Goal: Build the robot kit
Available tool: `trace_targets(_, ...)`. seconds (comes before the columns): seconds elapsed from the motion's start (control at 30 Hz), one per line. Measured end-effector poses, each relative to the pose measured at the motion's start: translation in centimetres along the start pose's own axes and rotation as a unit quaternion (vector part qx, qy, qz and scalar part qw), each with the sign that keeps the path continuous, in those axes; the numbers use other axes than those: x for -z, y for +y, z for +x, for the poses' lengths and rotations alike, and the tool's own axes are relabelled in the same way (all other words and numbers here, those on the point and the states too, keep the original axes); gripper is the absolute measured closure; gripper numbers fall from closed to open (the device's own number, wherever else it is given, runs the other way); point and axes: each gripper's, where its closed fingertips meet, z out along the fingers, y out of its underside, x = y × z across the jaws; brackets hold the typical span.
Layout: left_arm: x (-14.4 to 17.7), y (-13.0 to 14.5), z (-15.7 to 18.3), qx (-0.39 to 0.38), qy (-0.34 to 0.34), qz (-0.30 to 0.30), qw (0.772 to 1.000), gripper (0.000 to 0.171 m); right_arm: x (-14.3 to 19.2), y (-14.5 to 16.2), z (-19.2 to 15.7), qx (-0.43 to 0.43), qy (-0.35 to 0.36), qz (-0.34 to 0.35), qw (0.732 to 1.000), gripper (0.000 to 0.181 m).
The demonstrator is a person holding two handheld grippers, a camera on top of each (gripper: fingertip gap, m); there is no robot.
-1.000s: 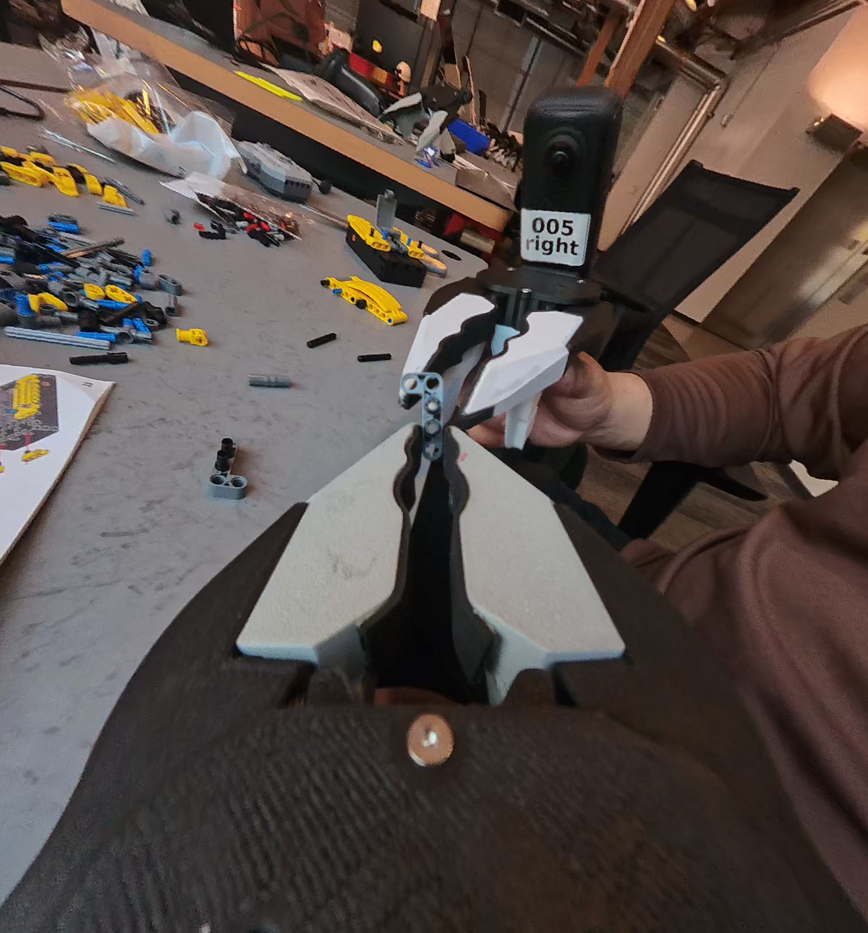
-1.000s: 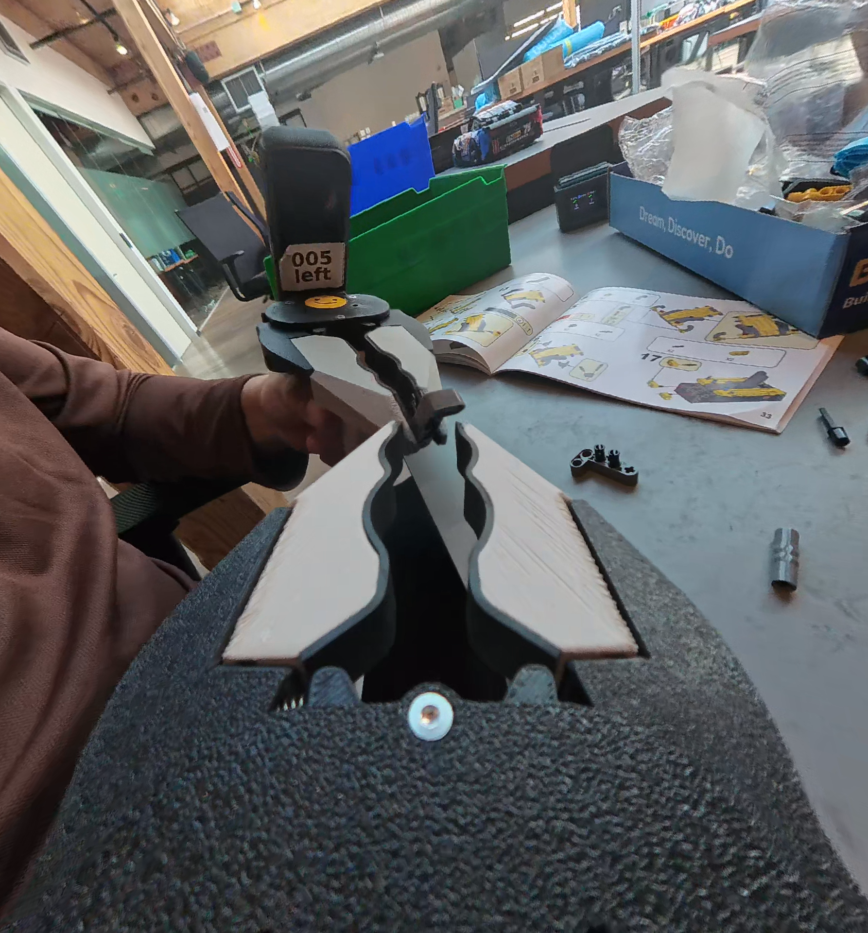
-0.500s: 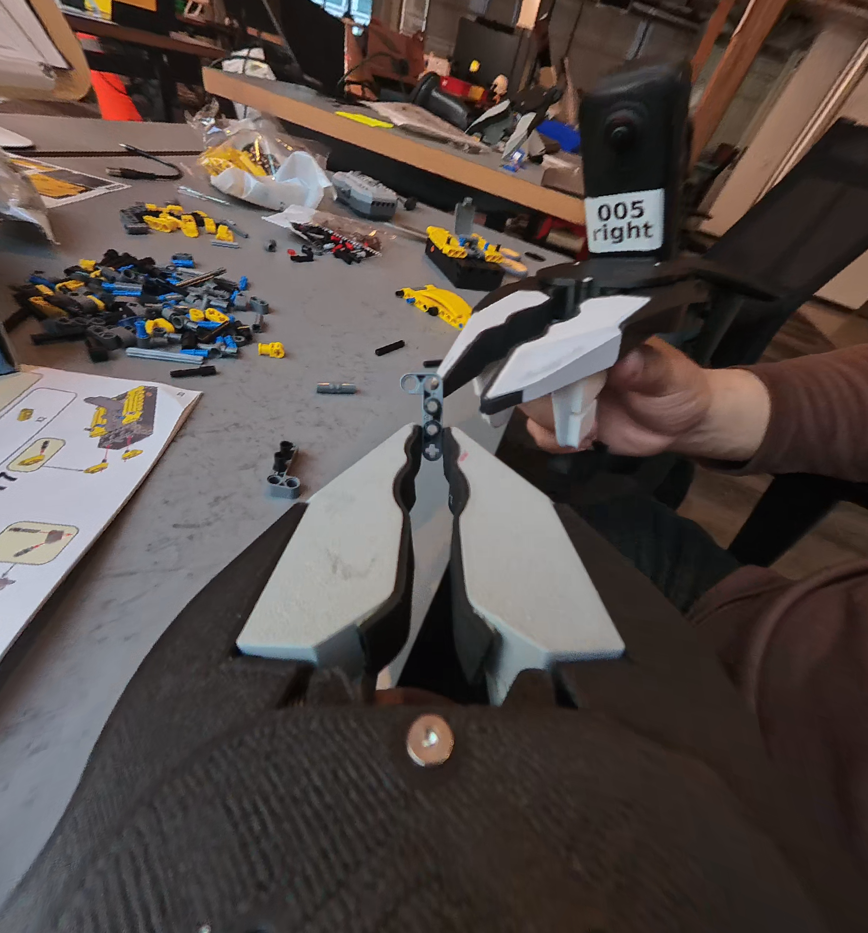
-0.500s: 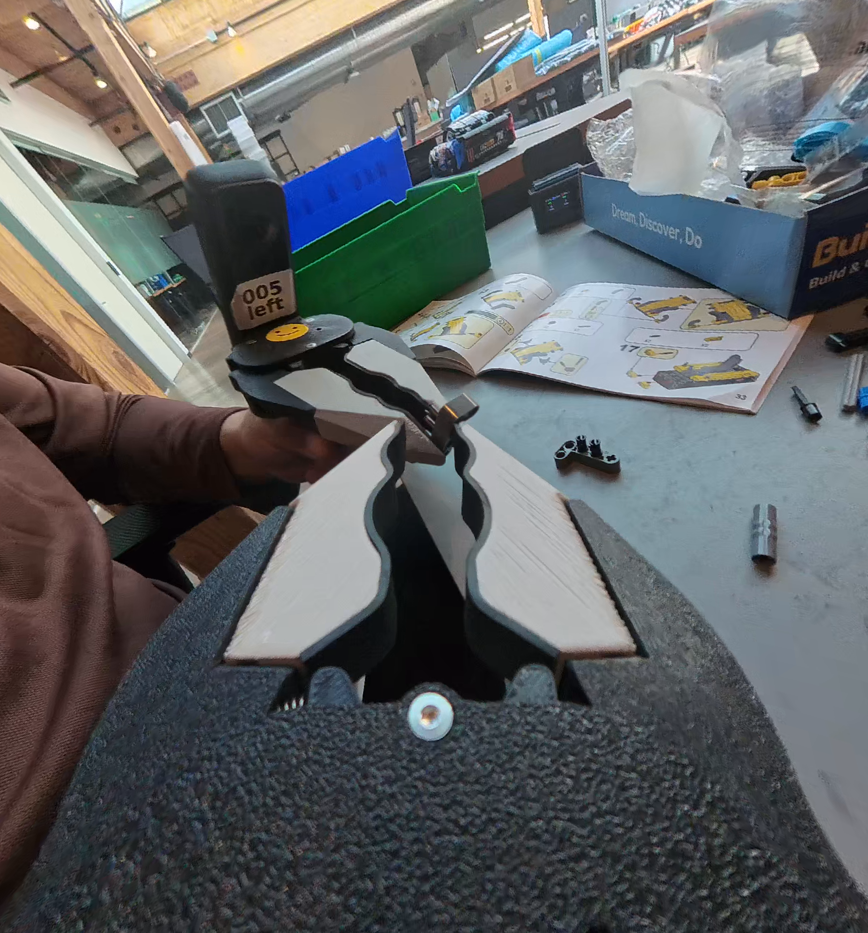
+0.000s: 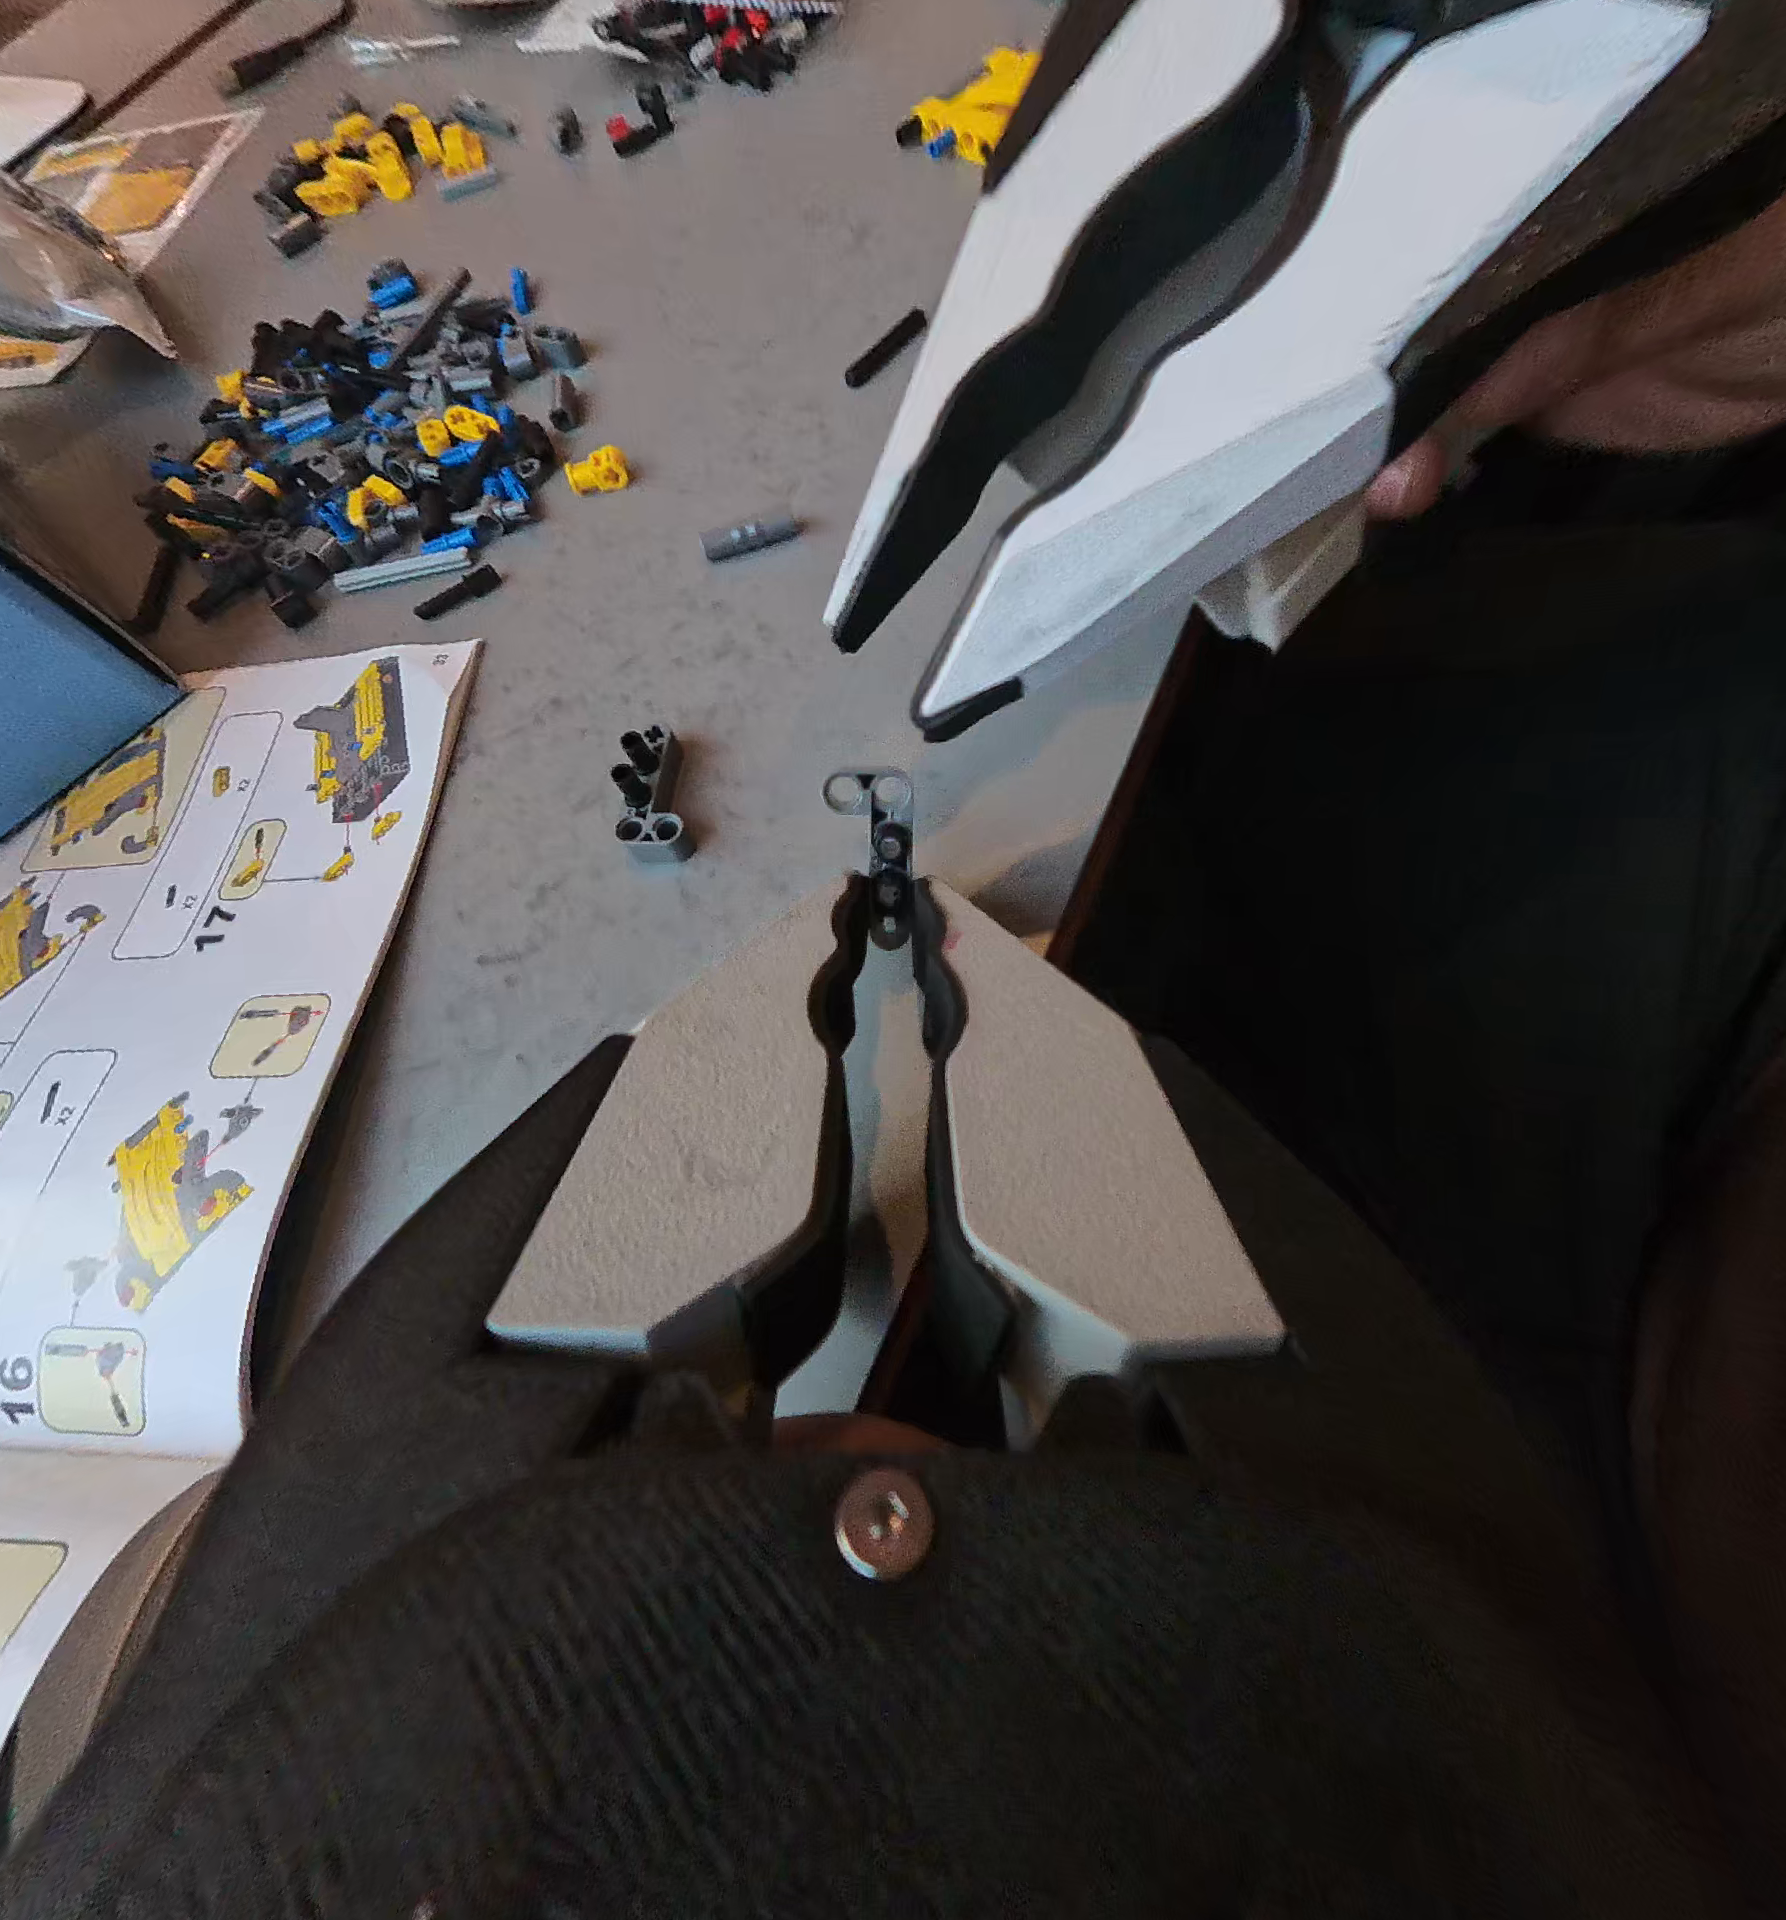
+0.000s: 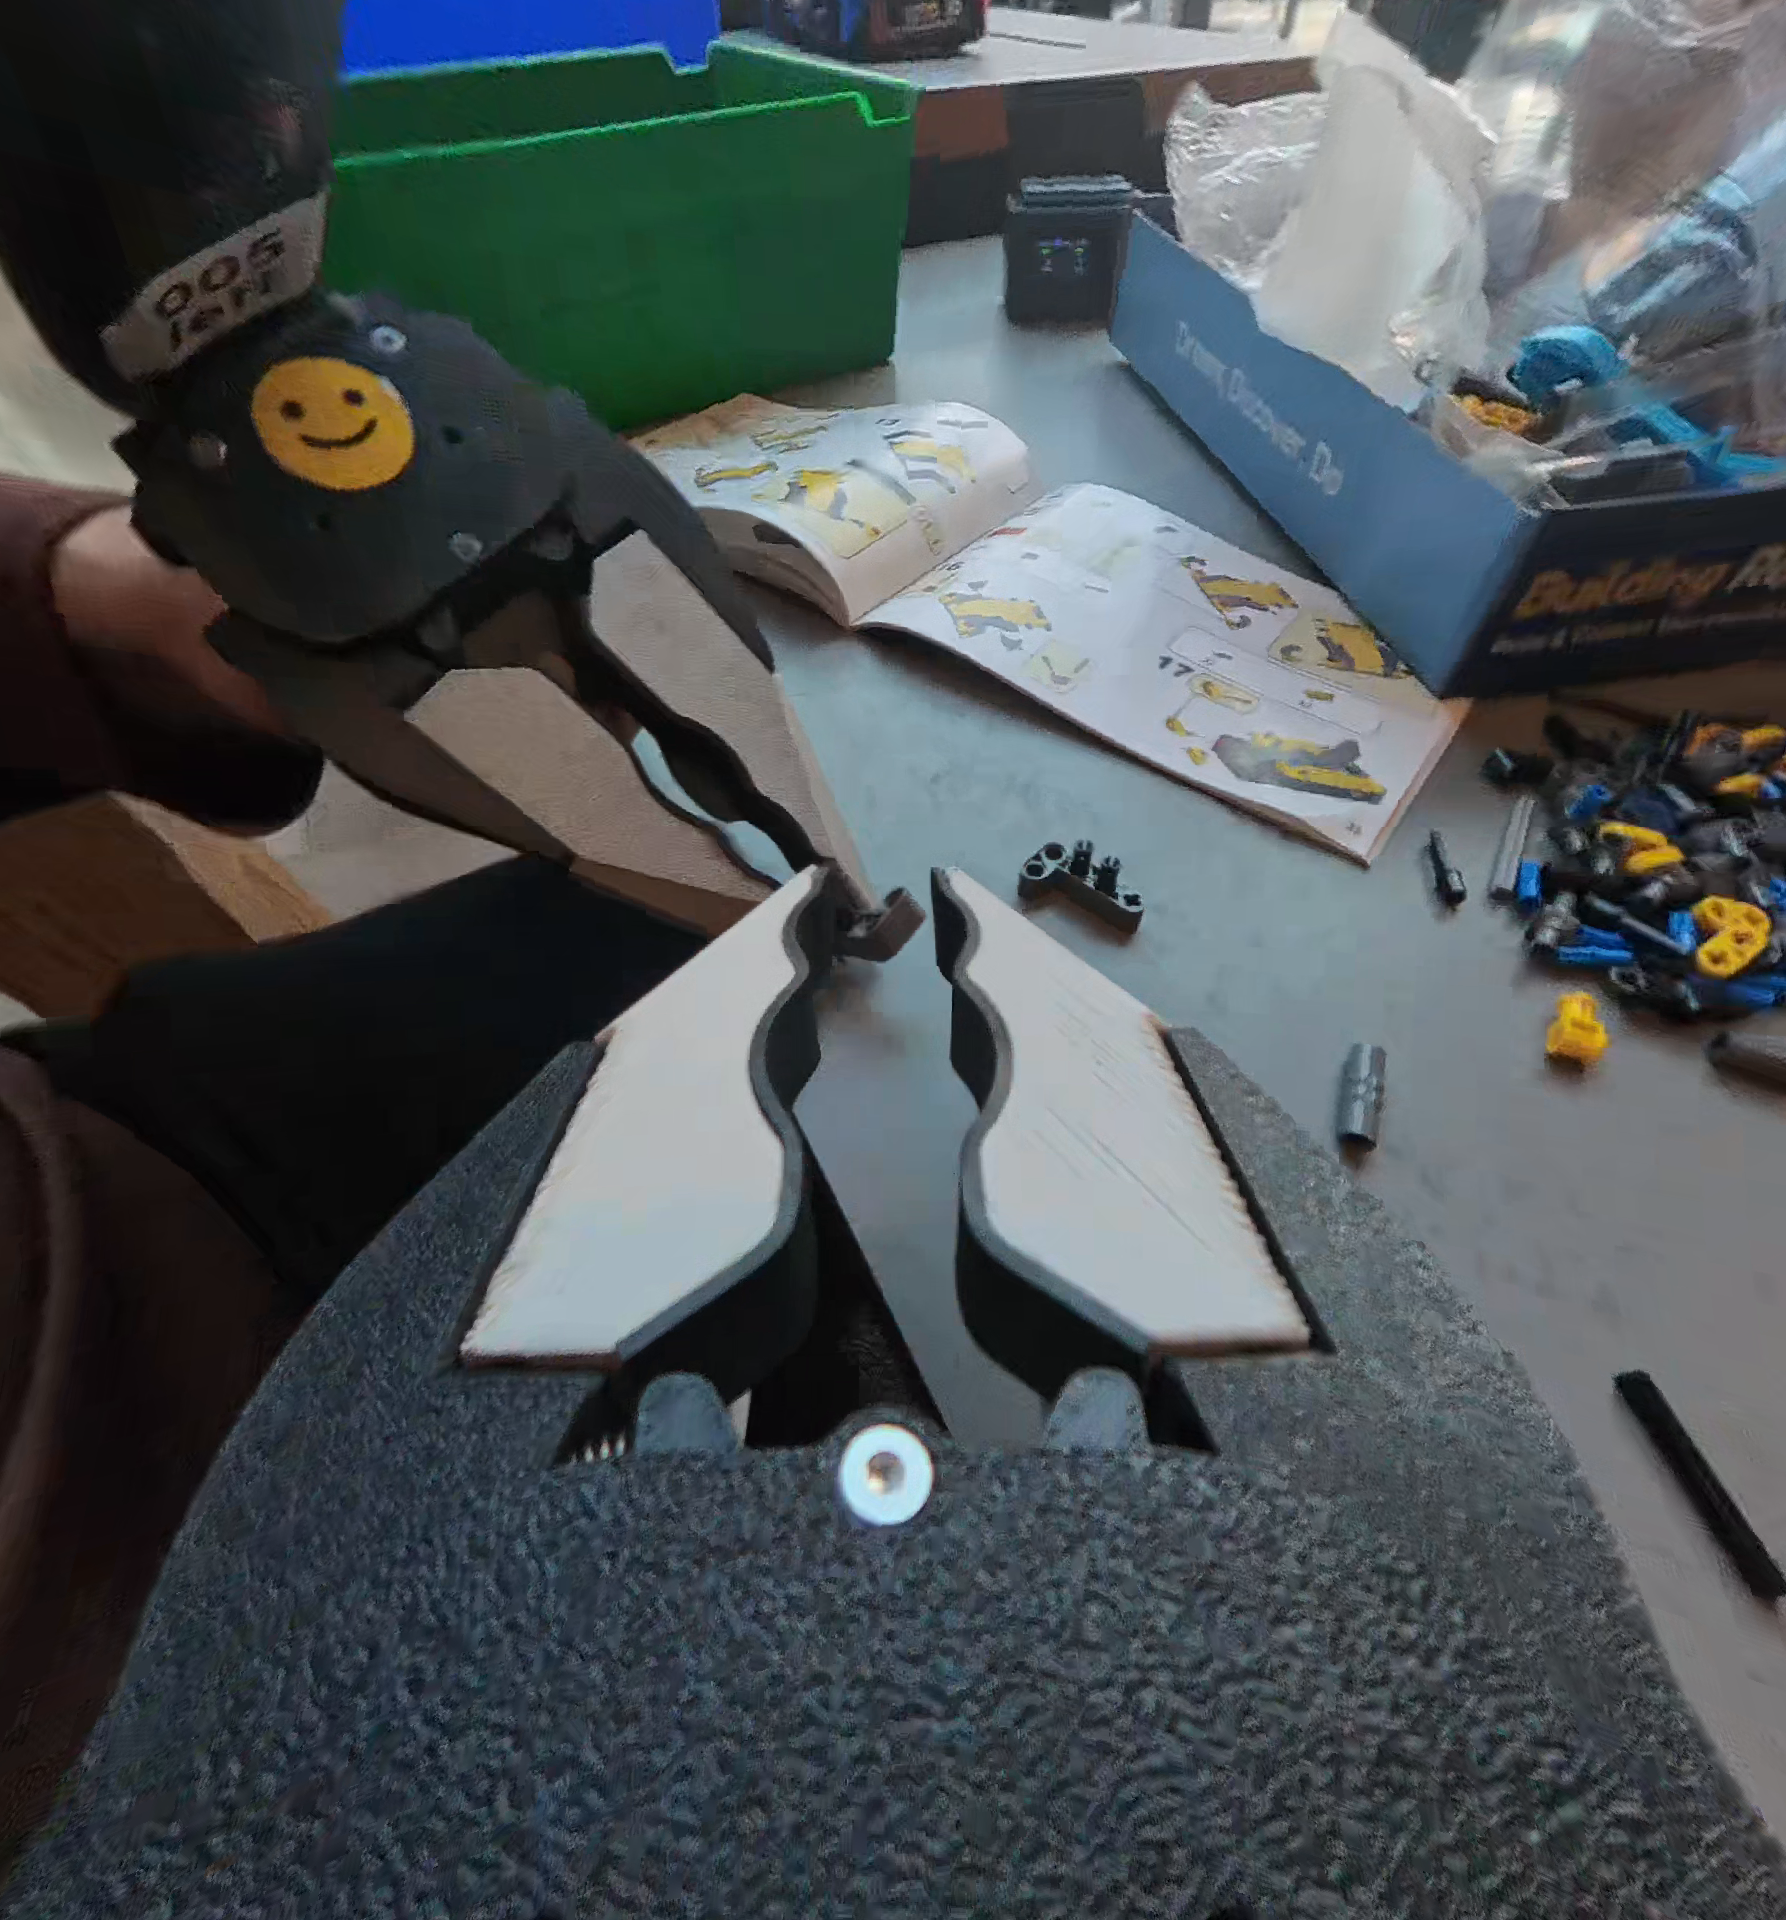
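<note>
We see bare grey table (image 6: 1232, 1039) ahead of our right gripper (image 6: 878, 894). A small black piece (image 6: 1081, 873) sits just ahead, and a heap of pieces (image 6: 1689, 873) blocks the right.

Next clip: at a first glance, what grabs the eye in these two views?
The left gripper is shut on a small grey L-shaped beam, held above the grey table near its edge. The right gripper is open just beside that piece. Behind them lie an open instruction booklet and a pile of blue, yellow and black parts.
</note>
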Motion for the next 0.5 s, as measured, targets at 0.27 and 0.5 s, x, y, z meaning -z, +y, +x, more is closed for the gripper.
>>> trace_targets(0.27, 0.3, 0.6, 1.1, -0.031, 0.04, -0.023, 0.998, 0.167, -1.5, 2.8, -1.6, 0.117, -0.014, -0.099, 0.988, 0.177)
trace_targets(0.5, 0.4, 0.6, 1.1, -0.015, 0.06, -0.018, 0.998, 0.167, -1.5, 3.4, -1.3, 0.07, -0.041, -0.107, 0.991, 0.178)
